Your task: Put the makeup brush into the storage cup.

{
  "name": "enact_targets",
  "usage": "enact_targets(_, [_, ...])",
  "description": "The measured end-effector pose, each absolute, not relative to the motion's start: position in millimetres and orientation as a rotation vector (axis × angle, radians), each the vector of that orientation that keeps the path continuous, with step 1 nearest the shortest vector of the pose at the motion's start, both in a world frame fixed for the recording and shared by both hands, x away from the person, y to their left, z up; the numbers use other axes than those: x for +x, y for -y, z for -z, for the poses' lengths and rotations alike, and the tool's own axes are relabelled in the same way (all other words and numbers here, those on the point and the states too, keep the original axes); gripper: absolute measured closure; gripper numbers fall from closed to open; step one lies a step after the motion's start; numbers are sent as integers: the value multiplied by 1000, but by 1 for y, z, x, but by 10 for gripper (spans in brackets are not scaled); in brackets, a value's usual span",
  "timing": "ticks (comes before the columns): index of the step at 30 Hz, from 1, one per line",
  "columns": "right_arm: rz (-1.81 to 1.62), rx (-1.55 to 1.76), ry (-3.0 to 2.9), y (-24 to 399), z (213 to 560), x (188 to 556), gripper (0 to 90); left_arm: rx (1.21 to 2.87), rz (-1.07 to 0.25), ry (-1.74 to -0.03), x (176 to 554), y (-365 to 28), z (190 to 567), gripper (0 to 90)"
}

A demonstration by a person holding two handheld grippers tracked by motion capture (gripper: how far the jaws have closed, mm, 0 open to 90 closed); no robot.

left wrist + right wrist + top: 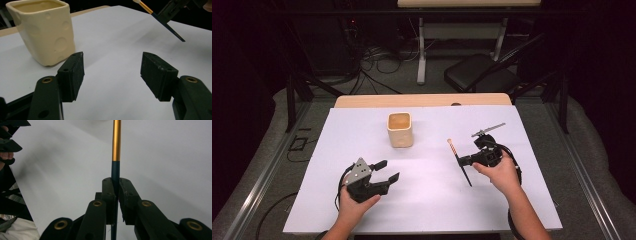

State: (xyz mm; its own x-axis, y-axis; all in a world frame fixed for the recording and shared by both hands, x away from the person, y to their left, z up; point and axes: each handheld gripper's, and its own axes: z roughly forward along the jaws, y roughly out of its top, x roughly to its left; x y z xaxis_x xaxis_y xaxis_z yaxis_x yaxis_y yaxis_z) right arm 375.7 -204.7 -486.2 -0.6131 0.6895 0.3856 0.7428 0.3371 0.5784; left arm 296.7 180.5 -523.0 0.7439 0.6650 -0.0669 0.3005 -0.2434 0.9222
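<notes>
A paintbrush [457, 155] with a dark blue handle, gold ferrule [116, 142] and pale tip is lifted off the white sheet, tip toward the far side. My right gripper [463, 160] is shut on its handle; in the right gripper view the jaws [116, 185] pinch the blue shaft just below the ferrule. A cream square cup [400, 130] stands upright mid-table, empty as far as I can see. My left gripper [388, 170] rests low at the front left, open, nothing between its pads [74, 73]. The cup [43, 31] stands just beyond its left jaw, and the brush [167, 23] hangs farther off.
The white sheet [362, 130] covers a wooden table [422, 100]. Beyond the far edge are a black folding chair [479, 75], table legs and loose cables on the floor. Metal rails run along both sides.
</notes>
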Motion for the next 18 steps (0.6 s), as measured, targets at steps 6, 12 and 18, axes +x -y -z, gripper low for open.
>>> enact_targets(6, [1167, -1293, 2500, 200, 475, 379, 830, 1836, -414, -750, 296, -180, 523, 354])
enact_targets(12, [1180, -1234, 2484, 192, 466, 384, 829, 1835, -412, -759, 296, -181, 523, 354])
enact_targets(18, [1181, -1181, 2488, 184, 464, 386, 830, 1834, -405, -774, 298, -182, 524, 354])
